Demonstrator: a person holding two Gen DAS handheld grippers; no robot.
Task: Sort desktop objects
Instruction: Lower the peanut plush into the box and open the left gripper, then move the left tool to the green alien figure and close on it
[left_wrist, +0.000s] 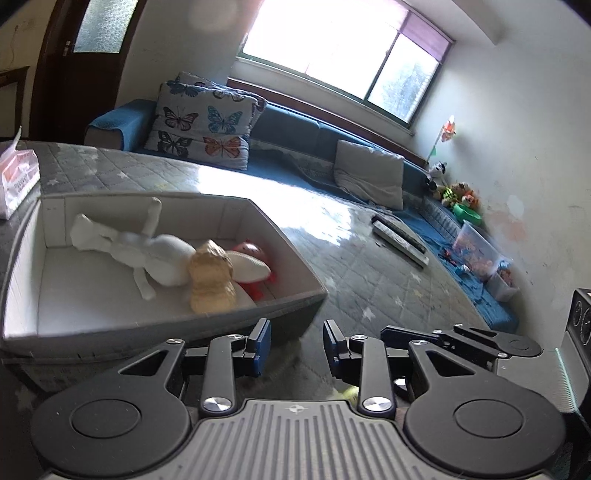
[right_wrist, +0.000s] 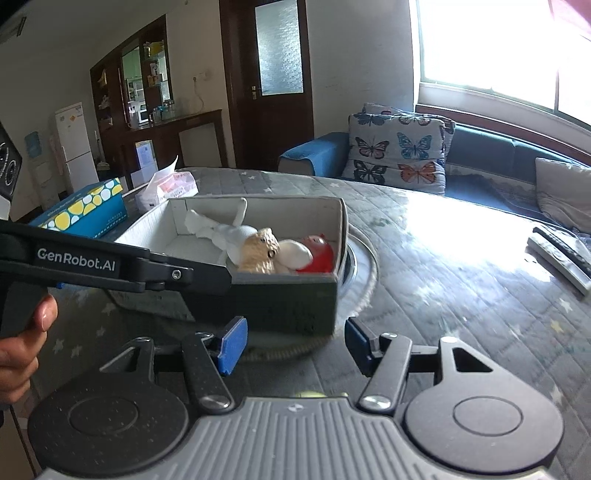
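Resting inside the grey storage box on the worktop are a white plush doll, tan bear and red toy; left tongs and right tongs gape empty.

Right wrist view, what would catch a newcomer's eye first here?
The grey storage box in the middle of the quilted table, holding a white plush, a tan teddy and a red toy. Next, the butterfly cushion on the blue sofa behind. Both claws, left and right, are open and empty.
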